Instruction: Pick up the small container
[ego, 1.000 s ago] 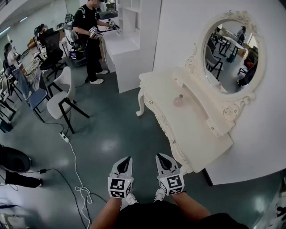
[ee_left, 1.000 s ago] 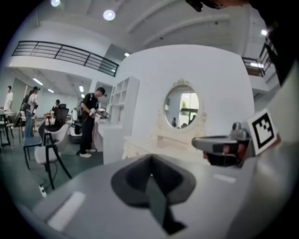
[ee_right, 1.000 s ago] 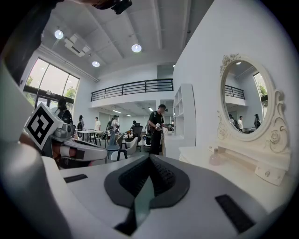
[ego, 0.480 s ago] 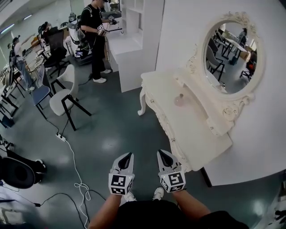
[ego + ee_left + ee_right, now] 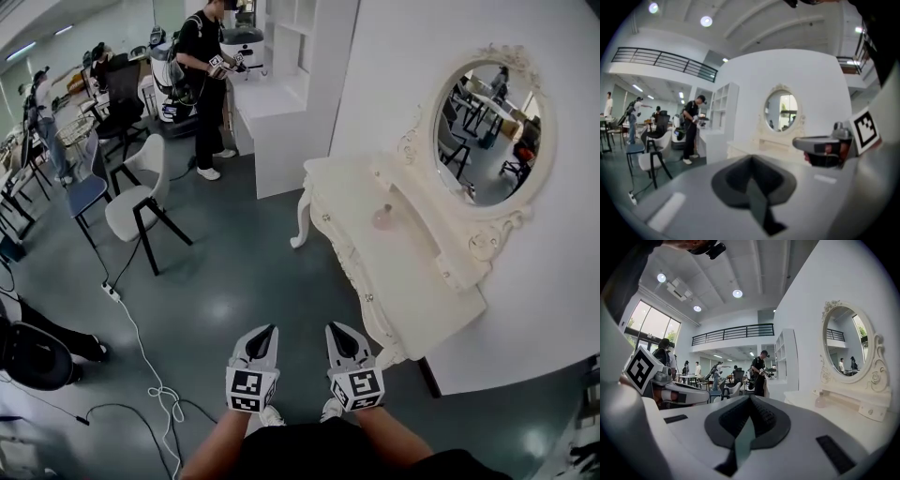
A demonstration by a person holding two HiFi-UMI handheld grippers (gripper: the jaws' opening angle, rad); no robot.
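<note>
The small container [image 5: 383, 218] is a pale pink bottle standing on the white vanity table [image 5: 412, 281], under the oval mirror [image 5: 489, 131]. In the right gripper view the small container [image 5: 820, 400] shows far off to the right on the tabletop. Both grippers are held low in front of my body, over the floor and well short of the table. My left gripper [image 5: 260, 337] has its jaws together with nothing between them, seen close up in its own view [image 5: 751, 161]. My right gripper [image 5: 339, 335] beside it is likewise shut and empty [image 5: 751, 401].
A white shelf unit [image 5: 281, 103] stands past the vanity's far end. A person in black [image 5: 204, 75] stands at the back by it. Chairs [image 5: 136, 202] and desks fill the left side. A power strip and cables [image 5: 141, 347] lie on the floor to my left.
My view has shifted a little, so the vanity and mirror sit slightly lower and further right. Both grippers stay shut in front of my body.
</note>
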